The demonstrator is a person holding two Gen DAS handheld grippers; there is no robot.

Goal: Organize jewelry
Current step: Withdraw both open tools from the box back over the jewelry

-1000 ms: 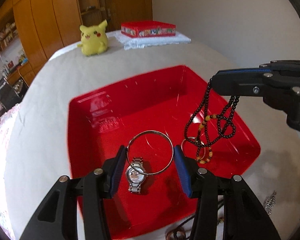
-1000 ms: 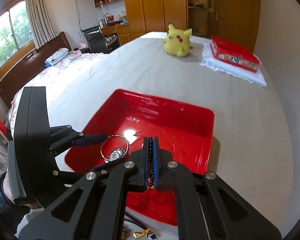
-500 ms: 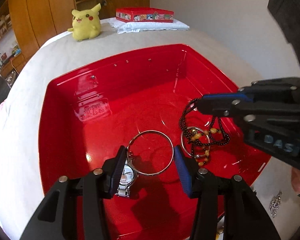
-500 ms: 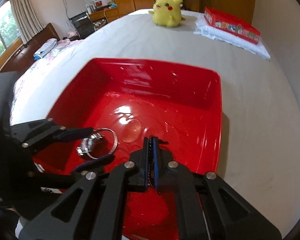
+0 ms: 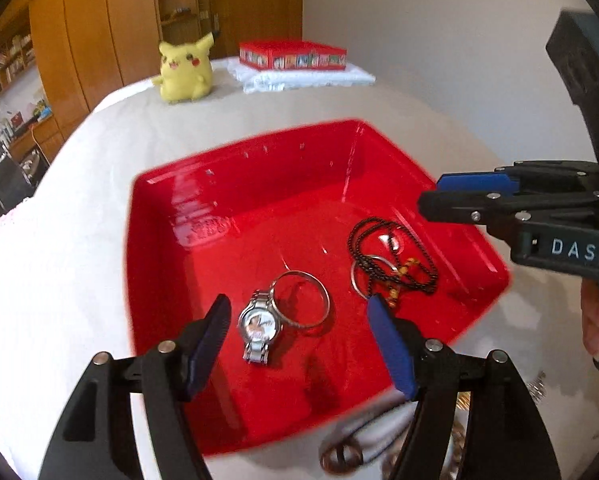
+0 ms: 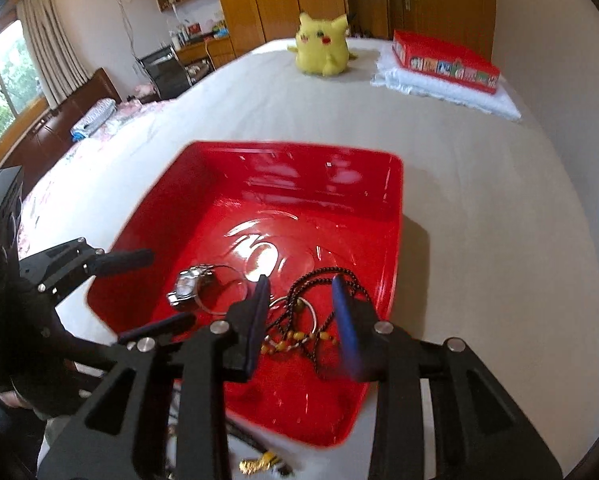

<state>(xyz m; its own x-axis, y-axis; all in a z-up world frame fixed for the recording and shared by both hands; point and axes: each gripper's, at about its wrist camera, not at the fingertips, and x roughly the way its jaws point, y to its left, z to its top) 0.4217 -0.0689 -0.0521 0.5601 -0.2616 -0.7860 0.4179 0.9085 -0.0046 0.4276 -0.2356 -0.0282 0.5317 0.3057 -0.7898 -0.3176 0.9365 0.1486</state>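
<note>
Left wrist view: the left gripper [image 5: 299, 344] hangs spread and empty above the red tray [image 5: 235, 160]; the watch [image 5: 259, 326] and bangle [image 5: 301, 300] lie between its fingers, the beaded necklace [image 5: 391, 256] ahead to its right.

Right wrist view: the right gripper [image 6: 301, 320] is released, the necklace just beyond its tips. Best lift both straight up, clear of loops, before fetching the pieces outside the tray.
</note>
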